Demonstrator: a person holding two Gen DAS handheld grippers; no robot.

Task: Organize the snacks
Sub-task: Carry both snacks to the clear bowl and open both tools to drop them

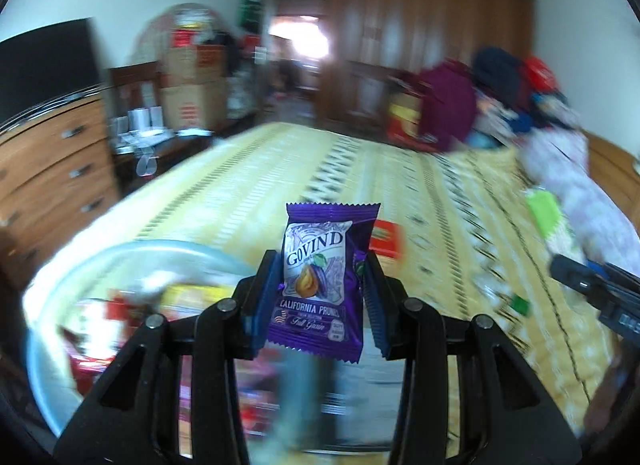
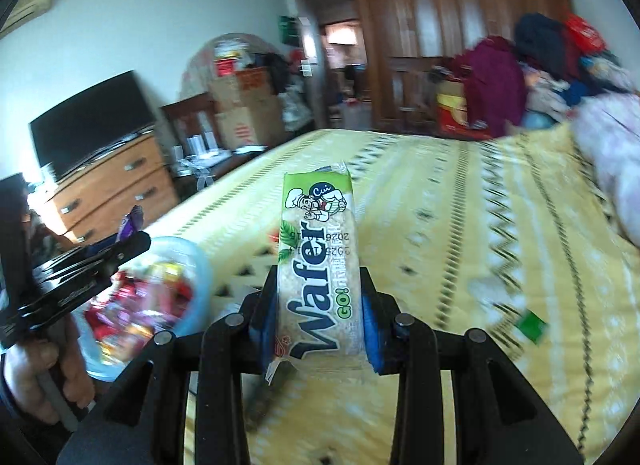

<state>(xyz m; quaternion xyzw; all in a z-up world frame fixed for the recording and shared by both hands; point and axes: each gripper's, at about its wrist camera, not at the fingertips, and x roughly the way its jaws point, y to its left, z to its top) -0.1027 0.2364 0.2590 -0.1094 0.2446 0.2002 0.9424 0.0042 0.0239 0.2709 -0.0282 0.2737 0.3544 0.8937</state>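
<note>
We see a big bed (image 2: pixel 460 225) with a yellow patterned cover. It fills most of both views. Far behind it stand a tall brown wardrobe (image 2: pixel 460 25), a pile of clothes (image 2: pixel 520 77) on the far right, and a wooden dresser (image 2: pixel 116 197) on the left with a dark screen on top.

On the near left part of the bed sits a round pale blue bowl (image 1: pixel 52 297). It is full of bright little snack packs (image 2: pixel 140 305), red and yellow mostly, but they are too blurry to name.

A few small things lie loose on the cover: a red pack (image 1: pixel 386 241) near the middle and a small green pack (image 2: pixel 530 325) on the right.

Our left gripper (image 1: pixel 324 285) is pinching a purple prune pack (image 1: pixel 320 285) by its sides, and the pack stands up between the blue pads. Our right gripper (image 2: pixel 320 305) is squeezed tight on a long green wafer pack (image 2: pixel 320 265), which points away from us. In the right wrist view a hand (image 2: pixel 44 377) holds the left tool's handle, on the near left.

We think the job is only partly done. Two snacks are picked up and held above the bed, but not yet put down anywhere. The bowl looks quite full, and the loose packs are left to sort too.
</note>
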